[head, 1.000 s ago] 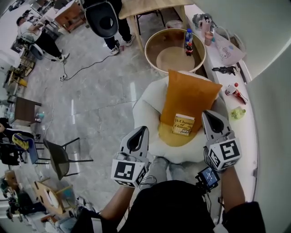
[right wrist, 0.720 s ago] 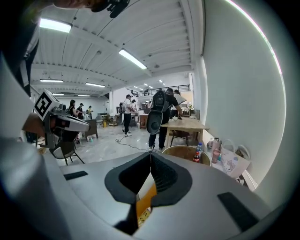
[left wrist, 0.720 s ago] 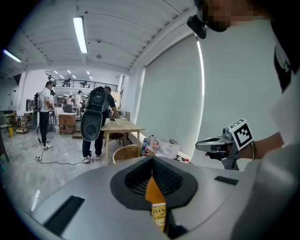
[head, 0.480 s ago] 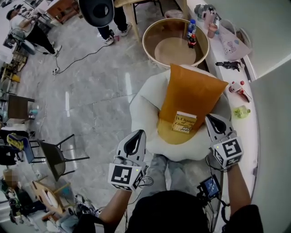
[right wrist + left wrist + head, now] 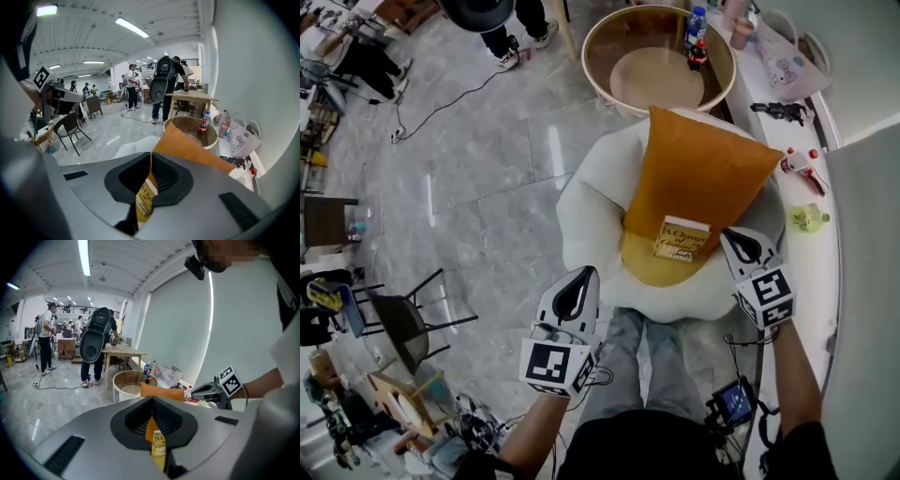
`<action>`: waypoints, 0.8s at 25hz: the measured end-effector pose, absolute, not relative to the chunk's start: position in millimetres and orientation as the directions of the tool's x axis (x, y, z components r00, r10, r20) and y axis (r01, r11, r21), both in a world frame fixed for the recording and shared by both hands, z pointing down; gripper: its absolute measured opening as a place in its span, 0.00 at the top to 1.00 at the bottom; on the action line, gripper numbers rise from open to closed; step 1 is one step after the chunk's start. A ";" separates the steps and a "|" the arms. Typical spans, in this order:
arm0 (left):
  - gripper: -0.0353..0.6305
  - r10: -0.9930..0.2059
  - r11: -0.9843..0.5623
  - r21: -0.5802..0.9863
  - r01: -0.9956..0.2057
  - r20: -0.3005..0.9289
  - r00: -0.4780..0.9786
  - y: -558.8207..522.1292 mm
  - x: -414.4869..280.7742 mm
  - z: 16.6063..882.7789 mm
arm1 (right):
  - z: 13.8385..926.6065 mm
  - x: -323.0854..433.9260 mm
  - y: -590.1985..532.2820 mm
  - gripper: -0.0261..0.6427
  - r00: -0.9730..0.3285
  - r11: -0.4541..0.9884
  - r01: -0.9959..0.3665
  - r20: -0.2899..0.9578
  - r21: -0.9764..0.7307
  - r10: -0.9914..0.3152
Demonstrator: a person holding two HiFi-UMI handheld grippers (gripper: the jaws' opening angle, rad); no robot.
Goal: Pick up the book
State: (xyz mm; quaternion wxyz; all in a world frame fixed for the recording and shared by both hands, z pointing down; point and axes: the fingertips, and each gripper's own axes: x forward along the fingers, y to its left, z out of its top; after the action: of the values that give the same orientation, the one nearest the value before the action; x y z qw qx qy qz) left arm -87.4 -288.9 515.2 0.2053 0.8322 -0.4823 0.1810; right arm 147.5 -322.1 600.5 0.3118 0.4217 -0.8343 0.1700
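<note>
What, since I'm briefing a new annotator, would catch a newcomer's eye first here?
The big orange cushion on the white egg-shaped seat at centre, with the yellow book lying at its lower end. Nearer the person, the left gripper and right gripper, both shut, aim at the book from either side.

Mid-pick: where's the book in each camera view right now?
Head view: book right of centre, at the orange cushion's lower end.
Left gripper view: book low centre, below the cushion.
Right gripper view: book low centre.
Shared landmark: the orange cushion.
</note>
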 end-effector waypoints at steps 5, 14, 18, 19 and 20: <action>0.94 -0.703 -0.466 0.170 -0.868 0.525 0.480 -292.4 -84.8 546.1 | 649.3 144.8 -323.3 0.94 -0.444 0.646 -0.764 0.732 -0.007 -0.517; 0.94 -0.672 -0.469 0.182 -0.864 0.562 0.482 -297.5 -84.8 598.5 | 741.7 139.8 -313.5 0.87 -0.482 0.715 -0.686 0.819 -0.133 -0.310; 0.94 -0.658 -0.479 0.178 -0.860 0.575 0.486 -300.5 -82.5 616.0 | 771.9 141.2 -316.0 0.76 -0.473 0.728 -0.670 0.839 -0.145 -0.268; 0.94 -0.655 -0.482 0.178 -0.858 0.576 0.488 -301.7 -81.3 619.4 | 778.3 141.0 -315.6 0.76 -0.466 0.732 -0.666 0.846 -0.143 -0.259; 0.94 -0.653 -0.484 0.179 -0.857 0.577 0.490 -303.1 -80.1 622.8 | 784.9 141.0 -315.1 0.76 -0.459 0.736 -0.661 0.853 -0.142 -0.247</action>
State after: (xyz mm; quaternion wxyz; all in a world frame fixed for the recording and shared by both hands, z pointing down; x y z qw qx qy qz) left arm -80.1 -303.1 622.8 0.2288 0.8323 -0.4536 0.2220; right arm 141.0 -315.1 784.9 0.4403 0.2767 -0.8212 0.2351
